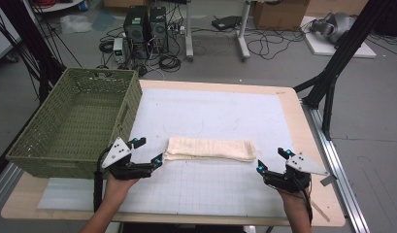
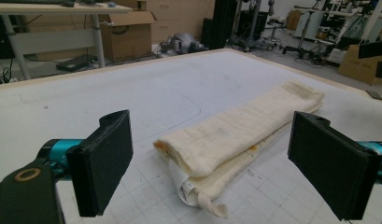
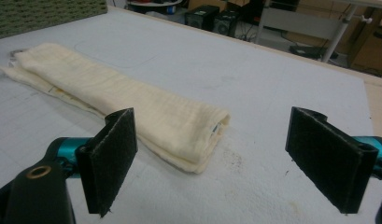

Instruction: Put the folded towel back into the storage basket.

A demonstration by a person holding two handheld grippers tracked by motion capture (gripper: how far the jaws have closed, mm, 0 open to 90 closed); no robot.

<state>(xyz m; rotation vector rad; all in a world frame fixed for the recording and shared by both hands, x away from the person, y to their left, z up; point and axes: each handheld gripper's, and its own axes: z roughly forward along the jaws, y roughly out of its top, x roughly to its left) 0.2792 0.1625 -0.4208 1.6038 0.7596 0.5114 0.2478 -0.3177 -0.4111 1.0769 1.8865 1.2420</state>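
Note:
A cream towel (image 1: 210,149), folded into a long narrow strip, lies across the middle of the white mat (image 1: 215,111). My left gripper (image 1: 148,151) stands open just off the towel's left end, jaws wide and nothing between them. In the left gripper view the towel's near end (image 2: 212,144) lies ahead between the two black pads (image 2: 107,158). My right gripper (image 1: 272,161) is open too, a little off the towel's right end and toward the front. In the right gripper view the folded end (image 3: 188,126) lies ahead, clear of the pads (image 3: 111,158).
A green woven basket (image 1: 74,121) stands empty at the table's left side, close to my left gripper. The wooden table's edge (image 1: 307,145) runs along the right. Black frame legs (image 1: 332,73), cables and computer cases stand on the floor beyond.

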